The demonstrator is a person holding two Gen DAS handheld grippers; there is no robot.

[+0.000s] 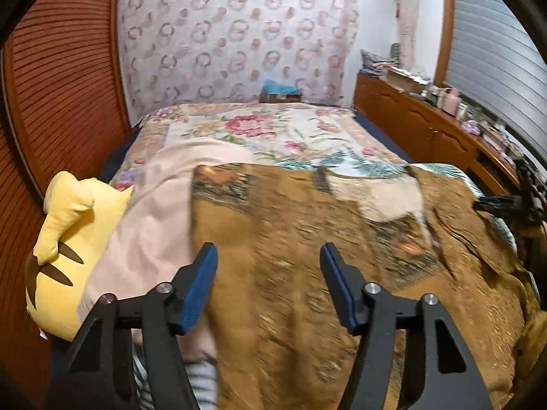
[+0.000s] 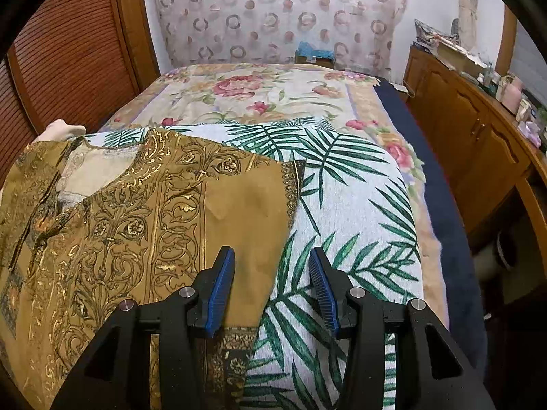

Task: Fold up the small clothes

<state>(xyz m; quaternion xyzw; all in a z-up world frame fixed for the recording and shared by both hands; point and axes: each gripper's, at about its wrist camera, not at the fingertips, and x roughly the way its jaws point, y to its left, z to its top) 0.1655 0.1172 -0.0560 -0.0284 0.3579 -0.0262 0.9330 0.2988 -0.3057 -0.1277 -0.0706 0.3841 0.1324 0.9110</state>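
Note:
A brown garment with gold scrollwork (image 2: 136, 212) lies spread on a palm-leaf cloth (image 2: 355, 198) on the bed. In the right wrist view its sleeve (image 2: 253, 205) reaches toward me. My right gripper (image 2: 271, 263) hovers open over the sleeve's edge, its blue pads apart from the cloth. In the left wrist view the same garment (image 1: 307, 239) is blurred. My left gripper (image 1: 268, 256) stands open above its left part, nothing pressed between the pads. A pale pink cloth (image 1: 154, 212) lies beside the garment's left edge.
A yellow plush toy (image 1: 65, 239) sits at the bed's left edge by a wooden louvred door (image 1: 61, 68). A floral bedspread (image 2: 259, 92) covers the far bed. A wooden cabinet (image 2: 471, 136) with clutter on top runs along the right. Striped fabric (image 1: 205, 376) shows under my left gripper.

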